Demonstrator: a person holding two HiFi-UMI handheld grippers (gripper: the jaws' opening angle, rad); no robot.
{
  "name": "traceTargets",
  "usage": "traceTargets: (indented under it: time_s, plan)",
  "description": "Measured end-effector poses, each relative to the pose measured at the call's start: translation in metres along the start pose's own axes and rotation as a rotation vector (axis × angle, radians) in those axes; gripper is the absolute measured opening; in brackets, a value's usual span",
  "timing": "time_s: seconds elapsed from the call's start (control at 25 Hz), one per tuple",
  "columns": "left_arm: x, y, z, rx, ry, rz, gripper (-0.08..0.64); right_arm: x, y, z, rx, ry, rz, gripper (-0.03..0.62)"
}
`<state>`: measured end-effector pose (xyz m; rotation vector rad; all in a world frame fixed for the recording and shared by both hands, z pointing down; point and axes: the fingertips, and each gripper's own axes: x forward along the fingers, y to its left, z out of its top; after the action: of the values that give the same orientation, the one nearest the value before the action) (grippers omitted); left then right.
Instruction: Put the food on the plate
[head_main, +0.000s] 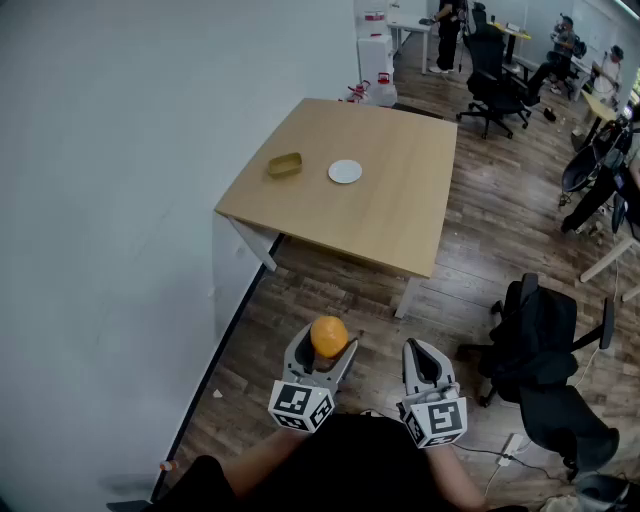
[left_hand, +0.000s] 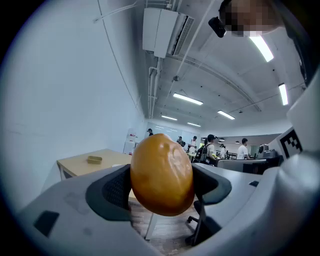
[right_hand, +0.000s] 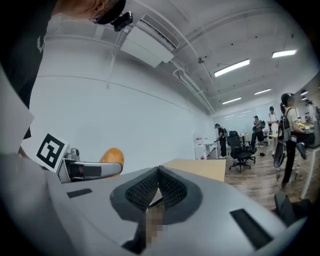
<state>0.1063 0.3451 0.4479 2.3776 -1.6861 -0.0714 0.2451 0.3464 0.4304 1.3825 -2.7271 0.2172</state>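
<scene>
A round orange-brown bun (head_main: 329, 335) is clamped between the pads of my left gripper (head_main: 327, 345), held well short of the table over the floor. In the left gripper view the bun (left_hand: 162, 174) fills the space between both pads. My right gripper (head_main: 424, 362) is beside it, jaws shut together with nothing between them; its pads (right_hand: 172, 188) meet in its own view, where the bun (right_hand: 112, 155) shows at the left. A small white plate (head_main: 345, 171) lies on the wooden table (head_main: 400, 220) ahead. A yellowish food piece (head_main: 285, 165) lies left of the plate.
The table stands against the white wall (head_main: 120, 200). A black office chair (head_main: 545, 350) is at my right on the wooden floor. More chairs, desks and people are in the far room (head_main: 500, 60).
</scene>
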Motion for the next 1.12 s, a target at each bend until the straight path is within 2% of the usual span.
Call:
traceTargets:
  time_s: [0.24, 0.52, 0.72, 0.92, 1.12]
  plan:
    - [0.002, -0.003, 0.000, -0.007, -0.022, 0.002, 0.331, -0.005, -0.001, 0.004, 0.021, -0.055, 0.013, 0.060]
    - [0.006, 0.012, -0.016, -0.022, 0.012, 0.003, 0.331, 0.009, 0.005, -0.019, 0.043, -0.003, 0.044, 0.060]
    - [0.029, 0.037, -0.018, -0.033, 0.026, -0.023, 0.331, 0.029, 0.008, -0.036, 0.048, 0.081, 0.053, 0.060]
    - [0.071, 0.068, -0.017, -0.034, 0.032, -0.086, 0.331, 0.063, -0.005, -0.039, 0.038, 0.117, -0.005, 0.060]
    - [0.122, 0.117, -0.009, -0.033, 0.039, -0.124, 0.331, 0.130, -0.027, -0.024, 0.029, 0.104, -0.085, 0.060]
